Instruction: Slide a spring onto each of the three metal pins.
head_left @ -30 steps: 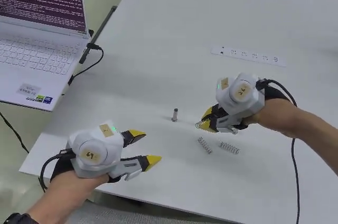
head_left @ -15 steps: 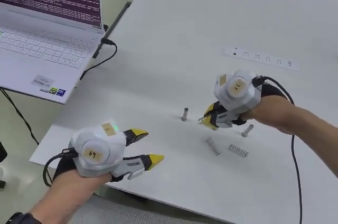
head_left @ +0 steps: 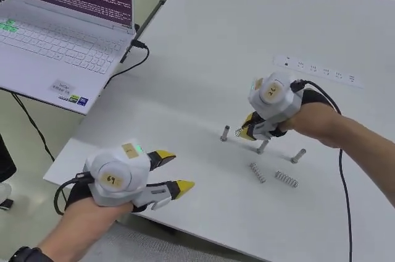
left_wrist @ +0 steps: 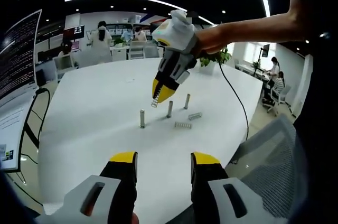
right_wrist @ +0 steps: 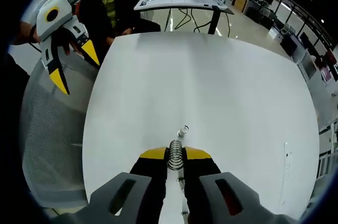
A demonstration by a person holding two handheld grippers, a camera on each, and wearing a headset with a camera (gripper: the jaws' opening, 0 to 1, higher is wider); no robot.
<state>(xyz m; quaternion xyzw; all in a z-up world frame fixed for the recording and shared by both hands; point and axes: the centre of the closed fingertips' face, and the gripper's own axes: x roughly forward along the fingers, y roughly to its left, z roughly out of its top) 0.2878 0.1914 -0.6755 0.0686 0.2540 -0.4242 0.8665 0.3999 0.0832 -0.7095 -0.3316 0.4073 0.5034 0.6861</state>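
Head view first: we're looking at a big white table (head_left: pixel 203 39) with a laptop (head_left: pixel 55 33) in the upper left. At the lower left our left gripper (head_left: pixel 179 169) is hovering with its jaws apart, carrying nothing. At centre right our right gripper (head_left: pixel 245 131) is clamping a spring (head_left: pixel 239 131) by its back end and aiming it at the leftmost pin (head_left: pixel 224 133). The middle pin (head_left: pixel 262 146) and right pin (head_left: pixel 299 155) are standing bare beside it. Below them a loose spring (head_left: pixel 257 172) and a second loose spring (head_left: pixel 286 179) are lying flat. We're guessing they're light, squashy and keen to ping away, so we're favouring a gentle pinch near one end, bore left open.
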